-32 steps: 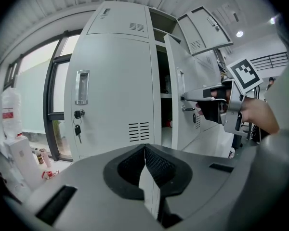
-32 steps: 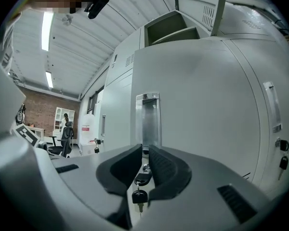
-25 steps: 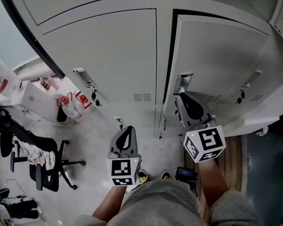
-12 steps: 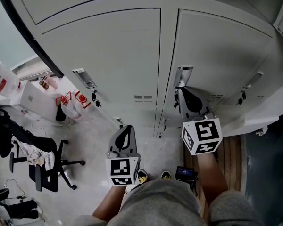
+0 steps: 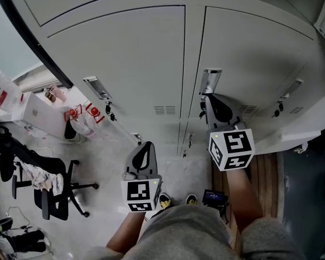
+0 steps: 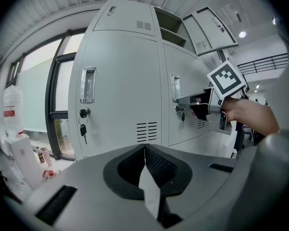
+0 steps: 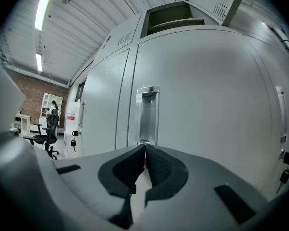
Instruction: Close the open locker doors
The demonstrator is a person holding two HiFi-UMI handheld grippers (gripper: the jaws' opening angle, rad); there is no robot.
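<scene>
Swung in from ajar a second ago, the right-hand locker door point(image 5: 254, 58) now sits flush in its frame. The right tongs point(image 5: 207, 98), pressed together and empty, point just below its recessed handle point(image 5: 210, 80). The left tongs point(image 5: 147, 146) hang well back from the lockers, likewise closed on nothing.

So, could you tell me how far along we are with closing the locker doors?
Done: the locker door with the recessed handle looks flush with the neighbouring door. In hand: the right gripper, jaws together and empty, has its tips at that handle's base; the left gripper hangs back, shut. Left: an upper compartment above stands open.
</scene>
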